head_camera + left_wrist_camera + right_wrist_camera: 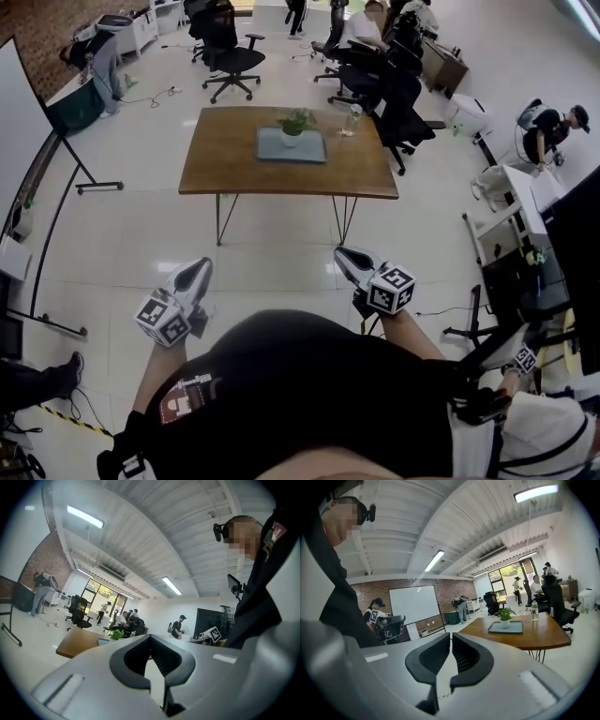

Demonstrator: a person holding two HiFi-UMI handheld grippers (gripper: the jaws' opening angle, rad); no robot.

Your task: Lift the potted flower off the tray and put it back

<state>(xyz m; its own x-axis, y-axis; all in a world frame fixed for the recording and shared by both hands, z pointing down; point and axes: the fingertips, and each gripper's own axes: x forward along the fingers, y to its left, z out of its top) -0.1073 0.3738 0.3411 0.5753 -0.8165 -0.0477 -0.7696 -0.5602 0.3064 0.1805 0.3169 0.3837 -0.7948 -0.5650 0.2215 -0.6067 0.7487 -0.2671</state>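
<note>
Both grippers are empty and well short of the worktop (225, 155). The left gripper (200, 269) is low in the head view, close in front of the person's body and pointing toward the worktop. In the left gripper view its jaws meet at the tips with nothing between them. The right gripper (345, 255) sits beside it on the other side, also aimed at the worktop. In the right gripper view its jaws are closed to a hairline slit and hold nothing. Neither gripper touches anything.

The potted flower (294, 127) stands upright on the grey tray (305, 152), at the tray's far edge. The tray lies flat near the middle of the brown worktop. A clear bottle (352, 119) stands on the worktop just right of the tray, apart from it.

Bare tiled floor (281, 253) lies between the grippers and the worktop. Black office chairs (228, 56) stand behind the worktop. A whiteboard on a stand (19, 112) is at the left.
</note>
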